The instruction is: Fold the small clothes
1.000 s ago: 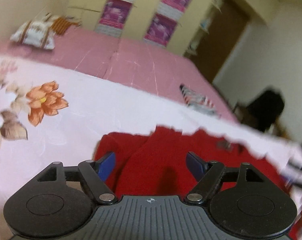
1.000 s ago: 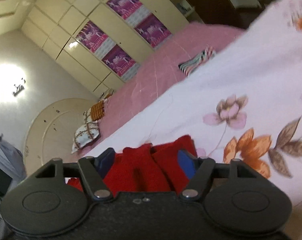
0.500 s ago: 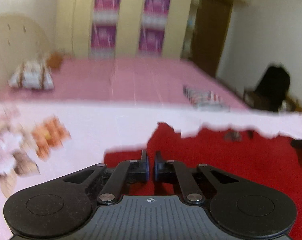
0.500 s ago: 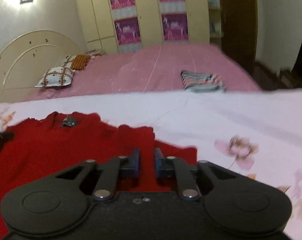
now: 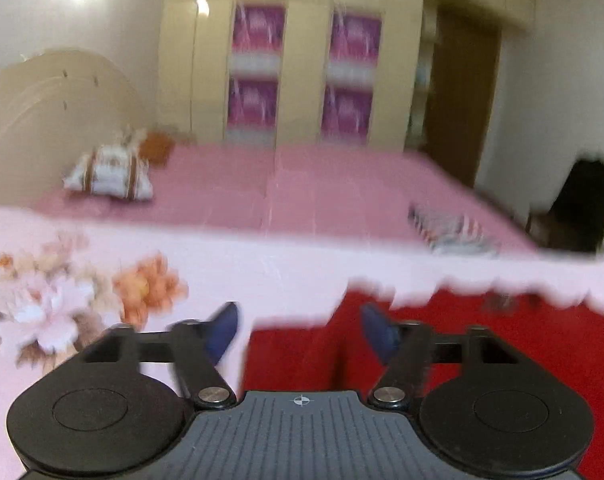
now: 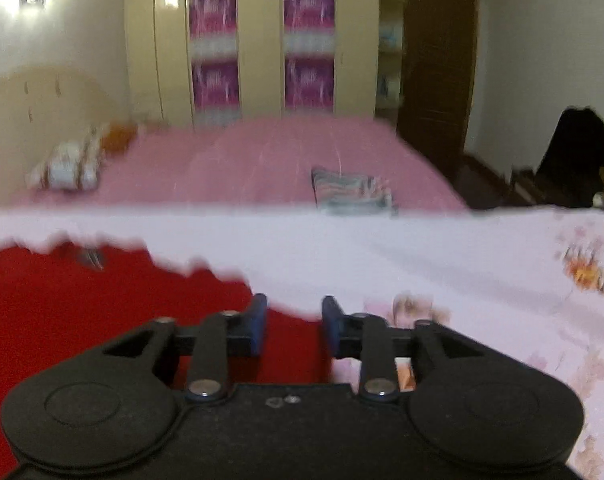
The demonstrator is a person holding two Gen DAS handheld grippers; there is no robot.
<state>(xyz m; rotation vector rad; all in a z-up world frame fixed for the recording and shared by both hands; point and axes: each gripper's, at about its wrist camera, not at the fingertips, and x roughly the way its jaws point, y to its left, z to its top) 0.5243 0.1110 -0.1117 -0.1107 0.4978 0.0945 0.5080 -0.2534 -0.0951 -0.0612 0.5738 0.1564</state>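
A red knit garment (image 5: 481,344) lies flat on a pale pink floral sheet (image 5: 102,280). In the left wrist view my left gripper (image 5: 300,332) is open and empty over the garment's left edge. In the right wrist view the same garment (image 6: 82,312) fills the lower left, with a dark label (image 6: 90,258) near its far edge. My right gripper (image 6: 294,326) is open and empty over the garment's right edge, where red cloth meets the sheet (image 6: 461,272). Both views are blurred.
A pink bed (image 5: 302,188) lies beyond, with a patterned pillow (image 5: 110,176) at far left and a folded striped garment (image 6: 351,190) on it. A cream wardrobe (image 5: 302,60) stands behind. A dark chair (image 5: 585,208) and a brown door (image 6: 433,60) are at right.
Both grippers were open a second ago, shut on the red garment's edges half a second ago, and are open again now. The garment lies flatter and wider.
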